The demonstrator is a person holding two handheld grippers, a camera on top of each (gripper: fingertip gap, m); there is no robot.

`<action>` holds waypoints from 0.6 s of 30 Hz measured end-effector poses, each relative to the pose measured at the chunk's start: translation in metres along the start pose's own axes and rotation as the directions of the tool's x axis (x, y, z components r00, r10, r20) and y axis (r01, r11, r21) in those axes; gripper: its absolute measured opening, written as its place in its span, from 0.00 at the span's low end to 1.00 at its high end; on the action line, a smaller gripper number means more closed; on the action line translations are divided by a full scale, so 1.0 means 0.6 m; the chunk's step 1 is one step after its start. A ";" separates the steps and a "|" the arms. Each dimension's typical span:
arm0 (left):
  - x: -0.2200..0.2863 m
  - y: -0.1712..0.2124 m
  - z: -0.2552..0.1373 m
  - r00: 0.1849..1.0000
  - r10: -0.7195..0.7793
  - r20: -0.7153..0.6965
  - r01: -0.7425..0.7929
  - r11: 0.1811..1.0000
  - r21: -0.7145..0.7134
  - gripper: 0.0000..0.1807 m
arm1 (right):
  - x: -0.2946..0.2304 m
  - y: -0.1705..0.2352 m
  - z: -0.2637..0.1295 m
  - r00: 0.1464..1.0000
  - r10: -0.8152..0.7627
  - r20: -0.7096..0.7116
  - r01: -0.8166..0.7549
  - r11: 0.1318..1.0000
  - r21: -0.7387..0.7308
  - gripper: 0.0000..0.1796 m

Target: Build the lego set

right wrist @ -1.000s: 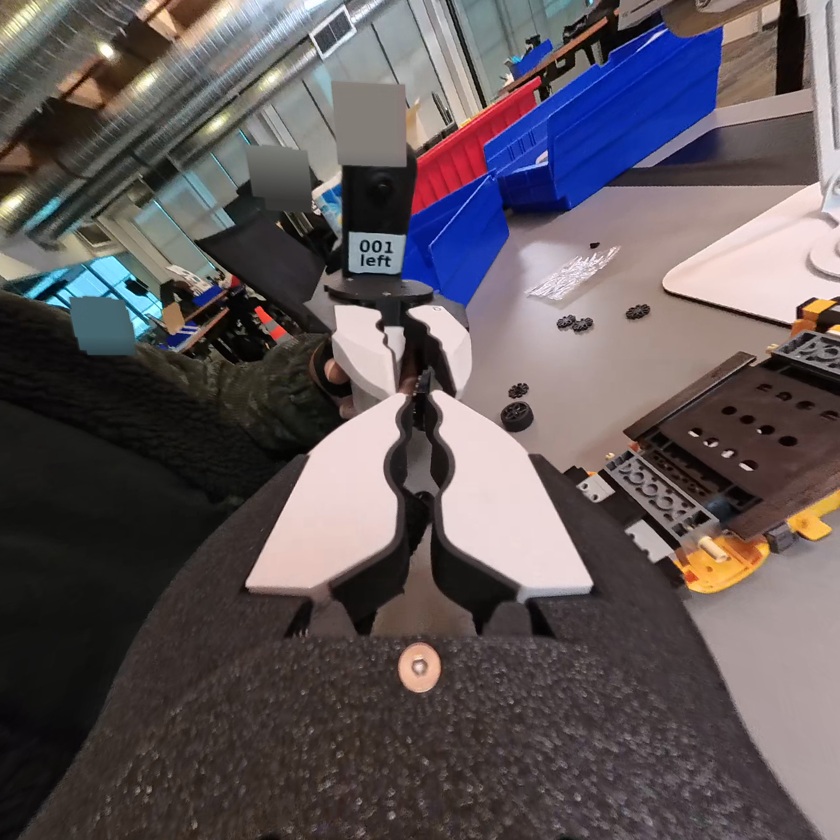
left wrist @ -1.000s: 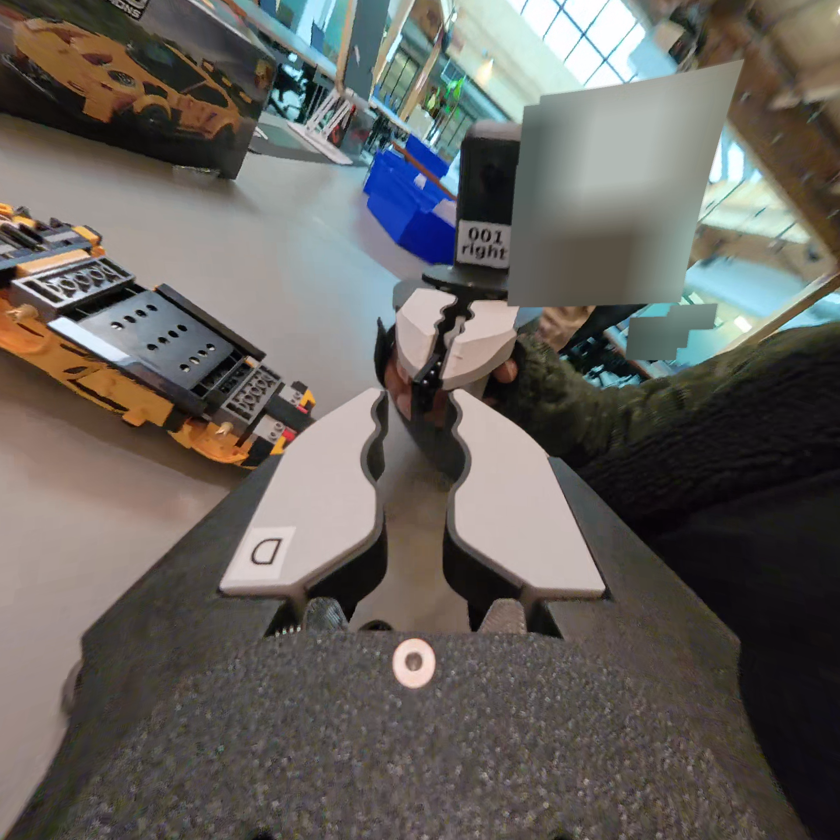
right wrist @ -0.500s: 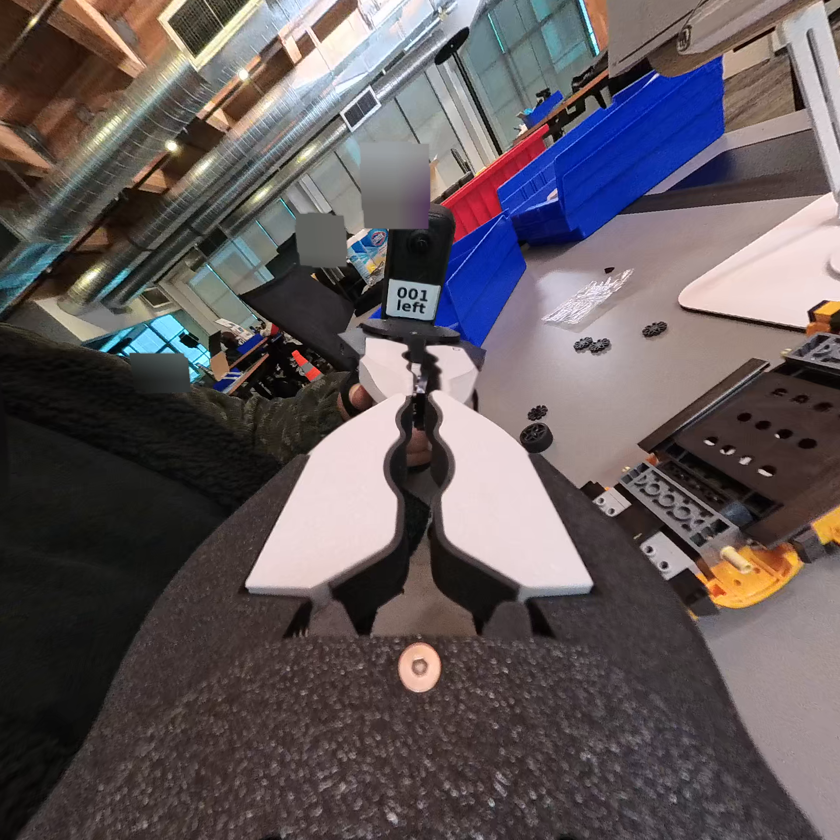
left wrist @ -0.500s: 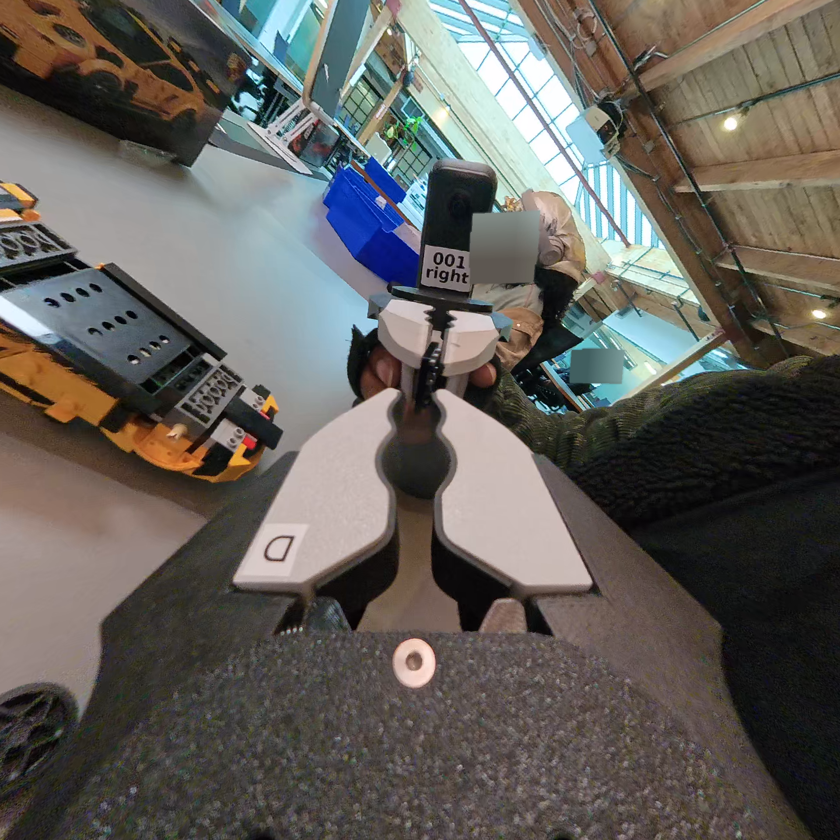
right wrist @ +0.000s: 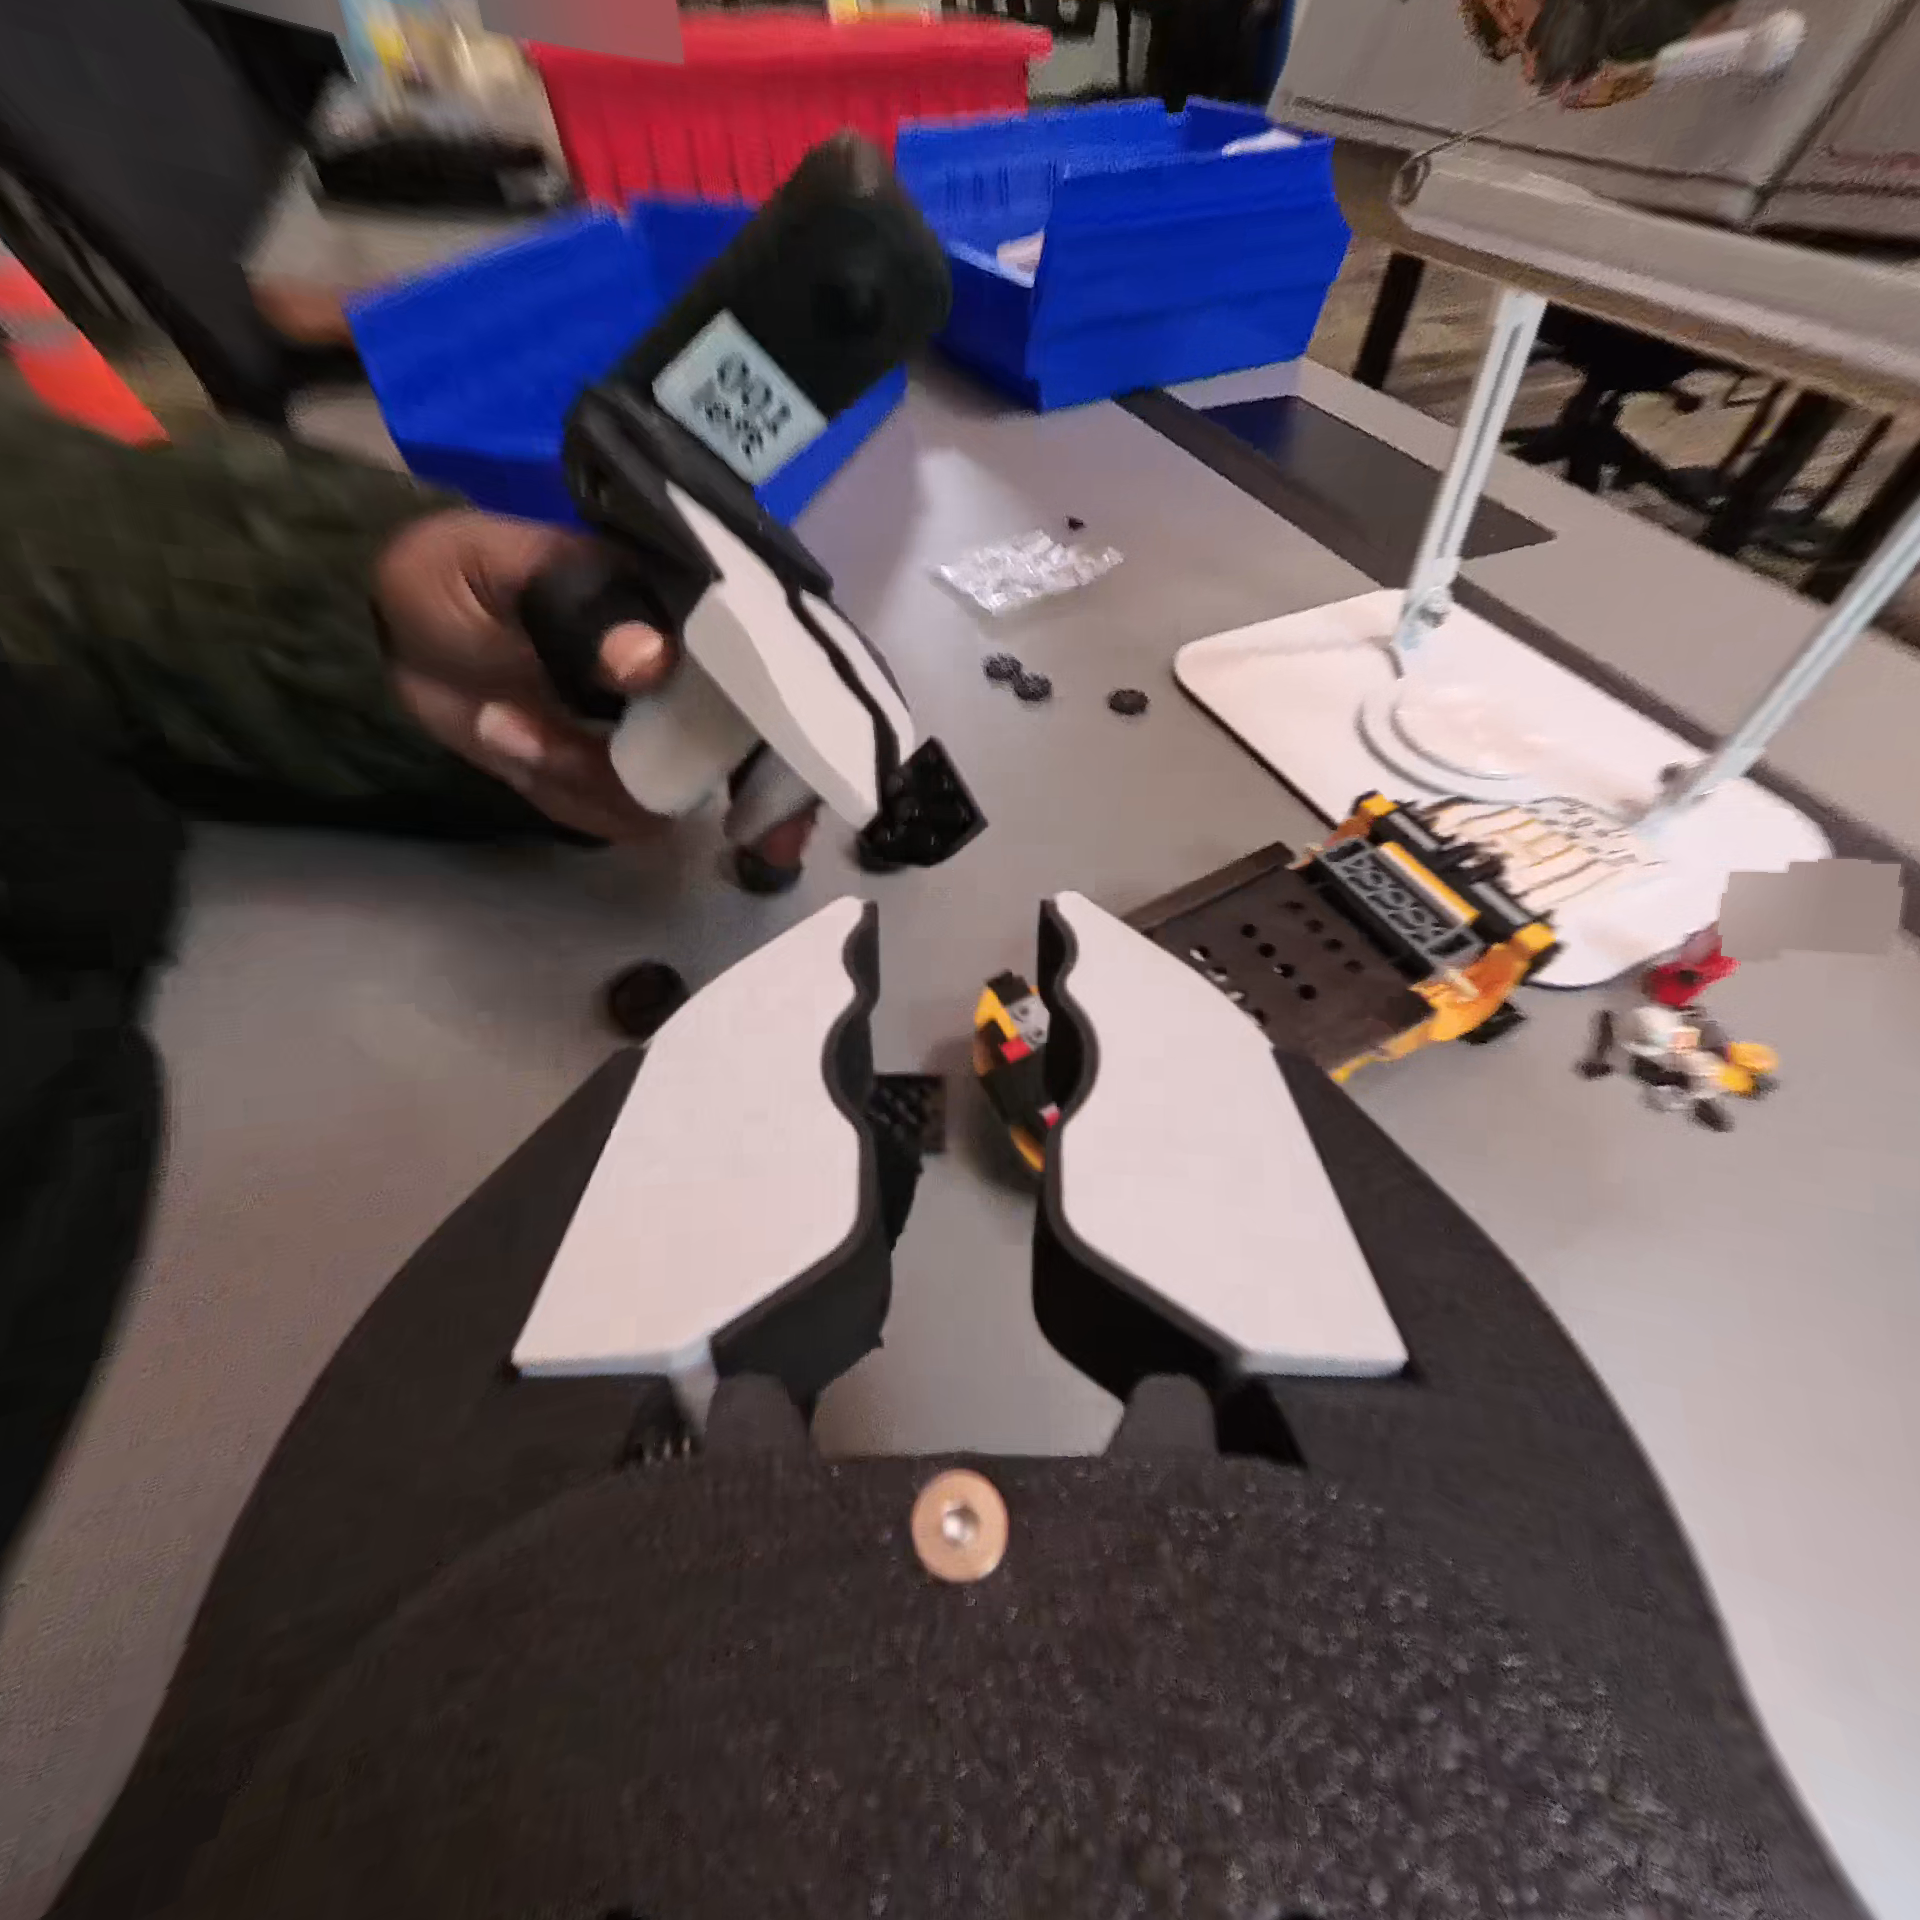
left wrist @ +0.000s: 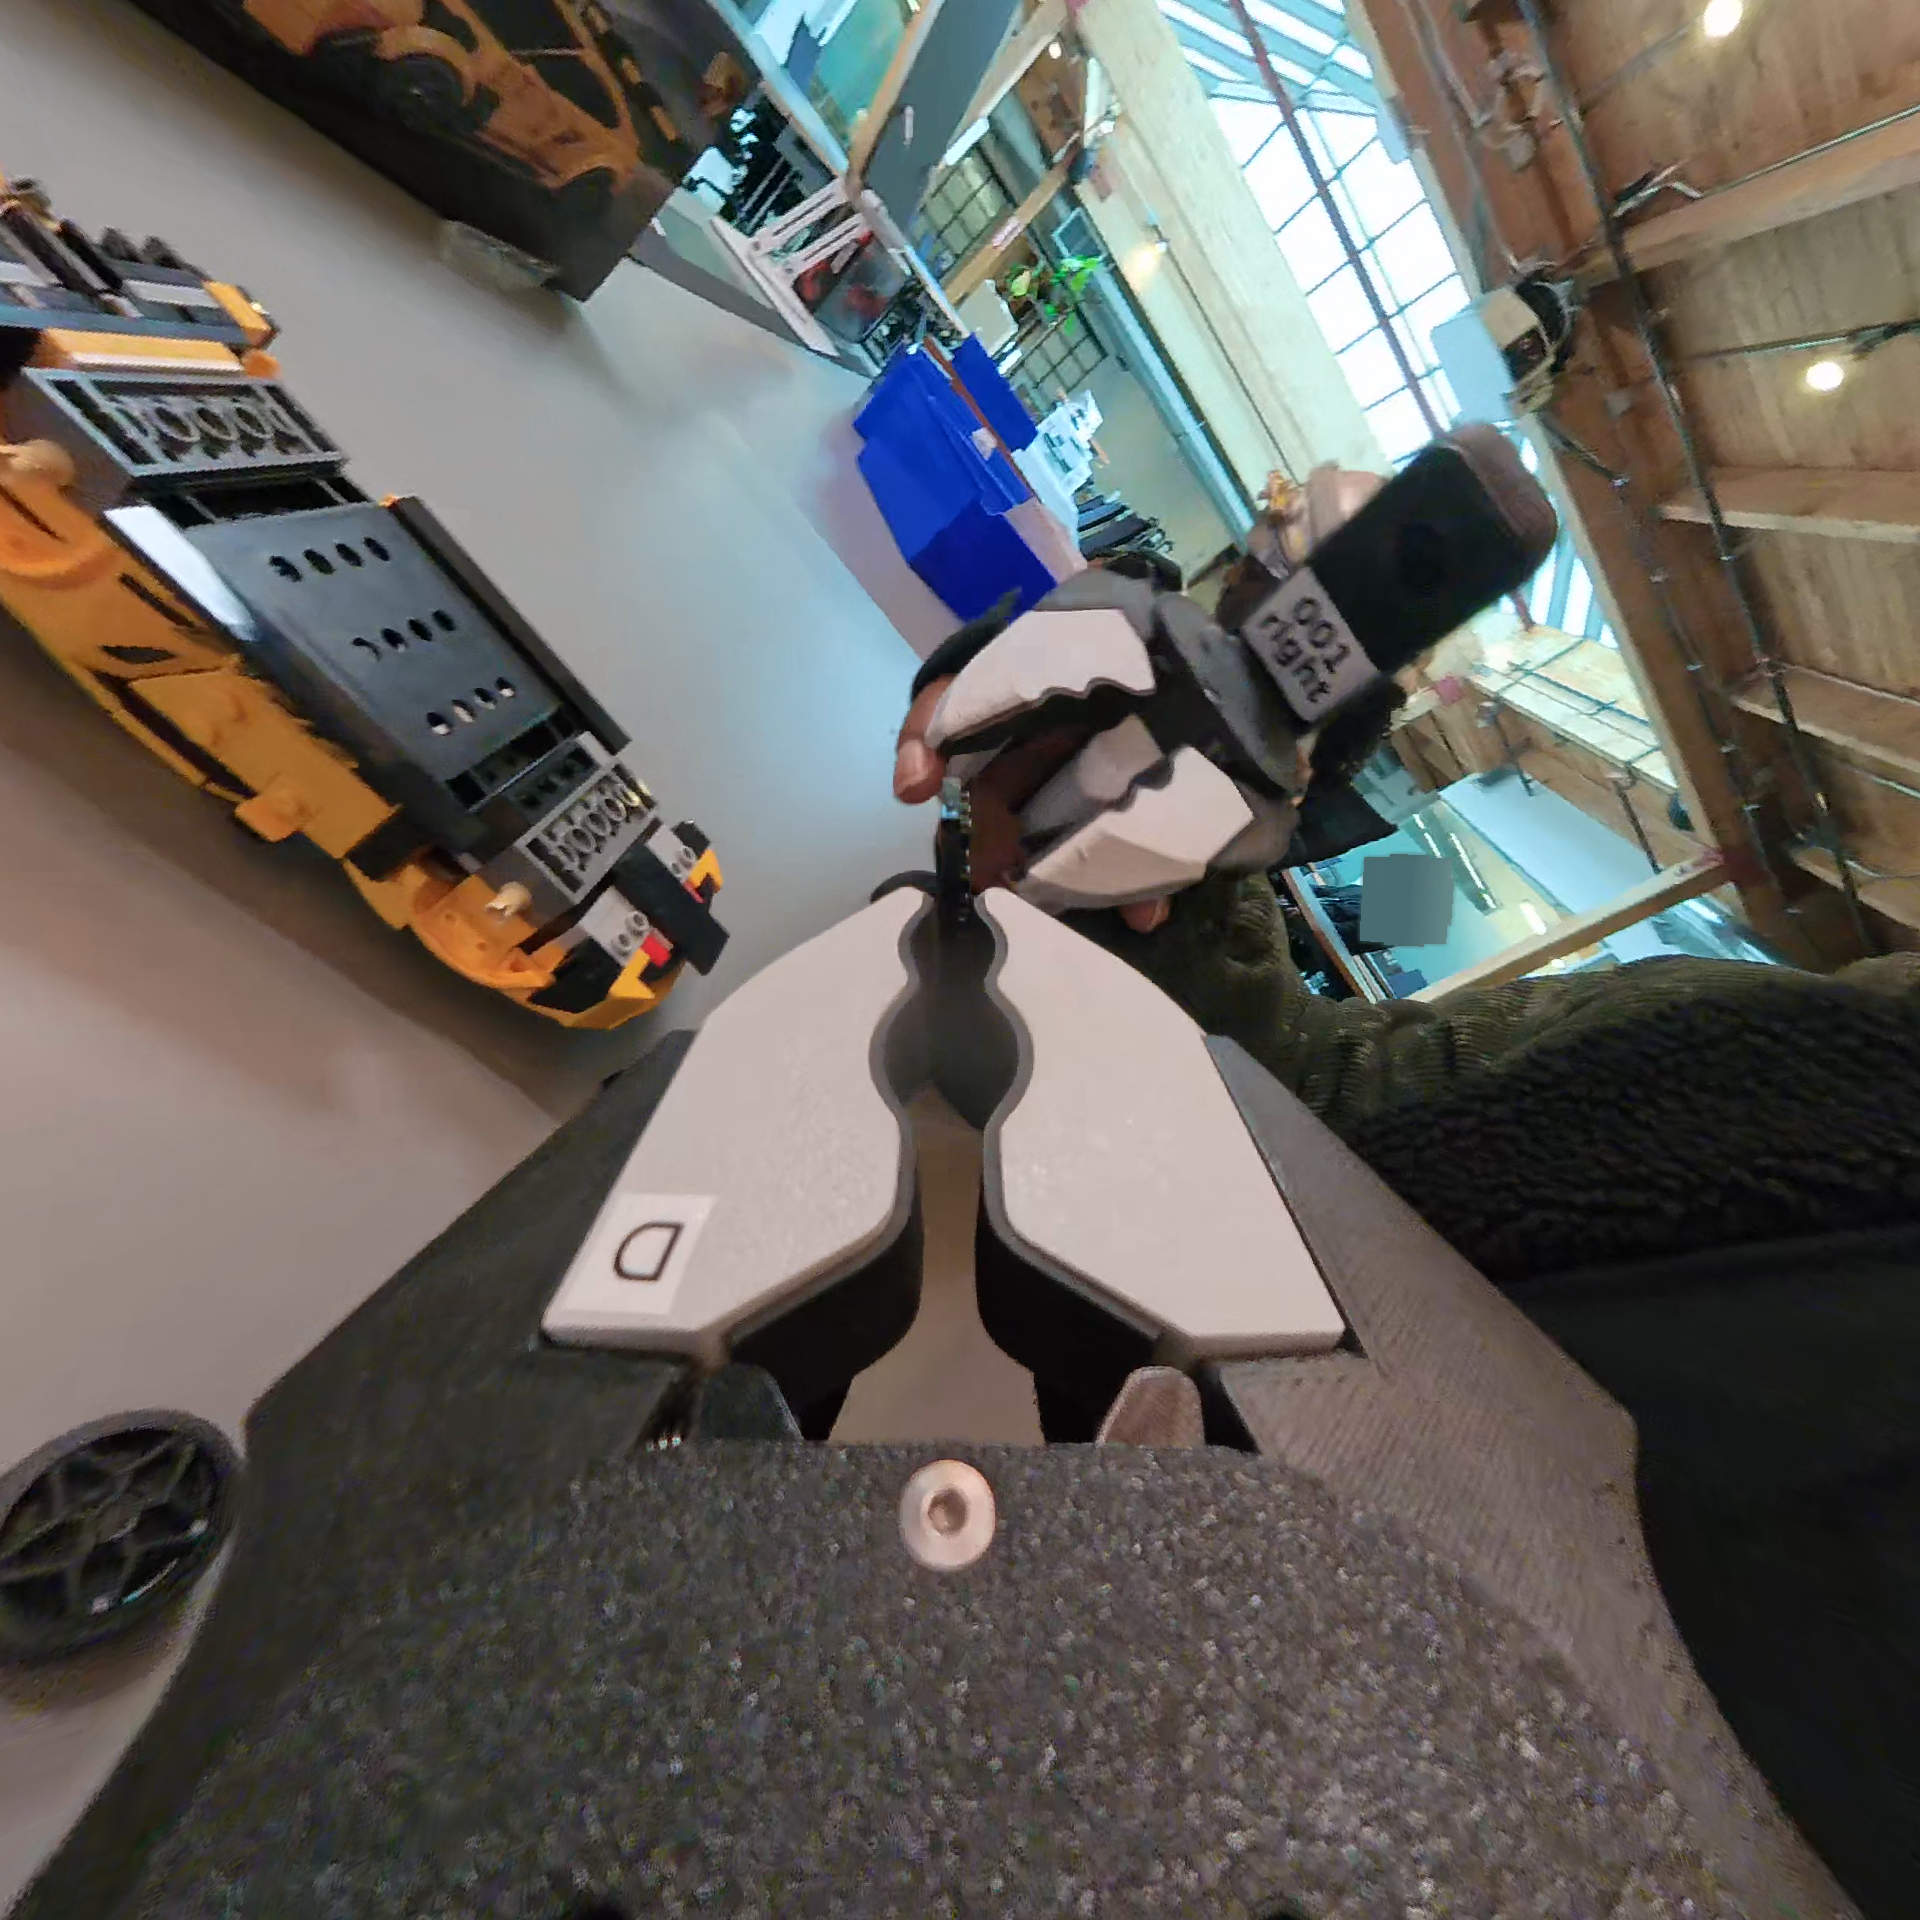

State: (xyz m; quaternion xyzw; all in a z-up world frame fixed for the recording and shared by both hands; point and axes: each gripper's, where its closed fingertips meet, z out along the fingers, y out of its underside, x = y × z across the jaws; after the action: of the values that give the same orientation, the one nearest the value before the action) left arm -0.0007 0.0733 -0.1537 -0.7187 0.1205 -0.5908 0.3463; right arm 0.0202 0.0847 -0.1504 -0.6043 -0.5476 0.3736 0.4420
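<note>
Right wrist view blurs the black piece (right wrist: 925, 805) in left gripper (right wrist: 894, 774).

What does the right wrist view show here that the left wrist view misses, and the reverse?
Right wrist view only: the open right claw over a small yellow-black sub-assembly, a minifigure, and the white lamp base.

Left wrist view only: the set's box and a loose wheel.

Both: the yellow car, blue bins, and the left claw shut on a black plate.
</note>
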 end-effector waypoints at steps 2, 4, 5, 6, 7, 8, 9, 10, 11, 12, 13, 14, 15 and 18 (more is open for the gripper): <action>-0.004 -0.003 0.001 1.000 -0.018 0.012 0.018 1.000 0.000 0.03 | -0.002 0.007 0.000 0.994 -0.105 -0.015 0.104 0.992 -0.066 0.19; -0.009 -0.005 0.003 0.999 -0.034 0.024 0.034 0.999 -0.003 0.03 | -0.006 0.014 0.000 0.985 -0.172 0.007 0.171 0.978 -0.123 0.23; -0.011 -0.007 0.004 0.999 -0.044 0.027 0.045 0.999 -0.005 0.03 | -0.005 0.018 0.000 0.978 -0.207 0.009 0.205 0.966 -0.156 0.25; -0.012 -0.007 0.007 0.998 -0.058 0.027 0.058 0.998 -0.009 0.03 | -0.002 0.020 0.001 0.969 -0.247 0.002 0.243 0.953 -0.183 0.25; -0.011 -0.008 0.009 0.997 -0.072 0.019 0.072 0.997 -0.015 0.03 | 0.001 0.021 0.002 0.959 -0.284 -0.004 0.277 0.939 -0.204 0.25; -0.010 -0.008 0.013 0.997 -0.082 0.013 0.082 0.996 -0.022 0.03 | 0.002 0.020 0.003 0.949 -0.314 -0.005 0.305 0.927 -0.218 0.25; -0.011 -0.007 0.016 0.996 -0.087 0.013 0.087 0.996 -0.029 0.03 | 0.001 0.018 0.006 0.940 -0.341 -0.002 0.331 0.914 -0.233 0.24; -0.011 -0.006 0.020 0.996 -0.090 0.014 0.090 0.995 -0.037 0.03 | 0.001 0.019 0.008 0.929 -0.369 0.005 0.358 0.898 -0.255 0.24; -0.012 -0.005 0.024 0.995 -0.095 0.013 0.095 0.995 -0.044 0.03 | 0.003 0.021 0.011 0.918 -0.397 0.009 0.383 0.879 -0.284 0.24; -0.012 -0.003 0.027 0.995 -0.098 0.014 0.098 0.994 -0.051 0.03 | 0.007 0.023 0.013 0.904 -0.427 0.006 0.408 0.858 -0.313 0.24; -0.013 -0.001 0.031 0.995 -0.096 0.017 0.097 0.993 -0.061 0.03 | 0.012 0.025 0.016 0.889 -0.457 0.005 0.432 0.837 -0.337 0.24; -0.014 -0.001 0.034 0.996 -0.091 0.022 0.092 0.994 -0.066 0.03 | 0.015 0.026 0.018 0.875 -0.484 0.008 0.455 0.816 -0.357 0.22; -0.015 -0.002 0.037 0.996 -0.086 0.027 0.088 0.994 -0.066 0.03 | 0.018 0.027 0.021 0.862 -0.507 0.012 0.474 0.797 -0.373 0.21; -0.020 -0.002 0.046 0.996 -0.068 0.055 0.072 0.994 -0.082 0.03 | 0.028 0.030 0.026 0.837 -0.547 0.021 0.505 0.757 -0.414 0.16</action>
State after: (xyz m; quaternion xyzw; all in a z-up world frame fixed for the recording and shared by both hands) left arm 0.0218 0.0910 -0.1640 -0.7514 0.1109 -0.5782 0.2980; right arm 0.0137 0.1028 -0.1722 -0.5217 -0.7368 0.0821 0.4220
